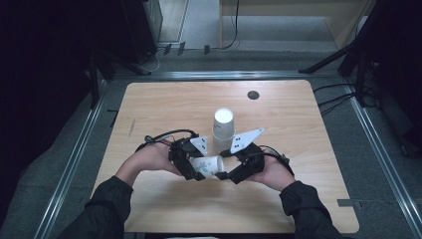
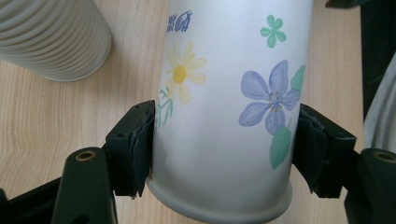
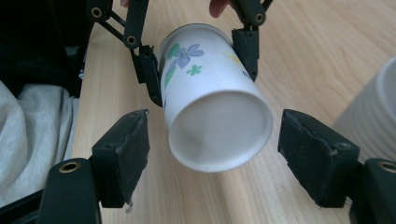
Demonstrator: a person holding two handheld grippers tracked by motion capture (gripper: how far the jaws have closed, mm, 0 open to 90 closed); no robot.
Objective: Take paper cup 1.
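High view: the left hand-held gripper [image 1: 195,167] pinches a flowered paper cup [image 1: 208,165] on its side just above the worktop [image 1: 164,104], beside a stack of cups [image 1: 222,128]. Right hand-held gripper [image 3: 212,140] stands spread, 2 pads flanking the cup's base without touching. To take over well, I judge — centre first, then close gently, so the wall does not crumple.

The cup [image 2: 224,116] looks like smooth matt paper printed with flowers, and the stack [image 2: 51,37] beside it like ribbed white paper. The table [image 1: 164,107] is pale wood-grain laminate; the jaw pads look matt black and rubbery.
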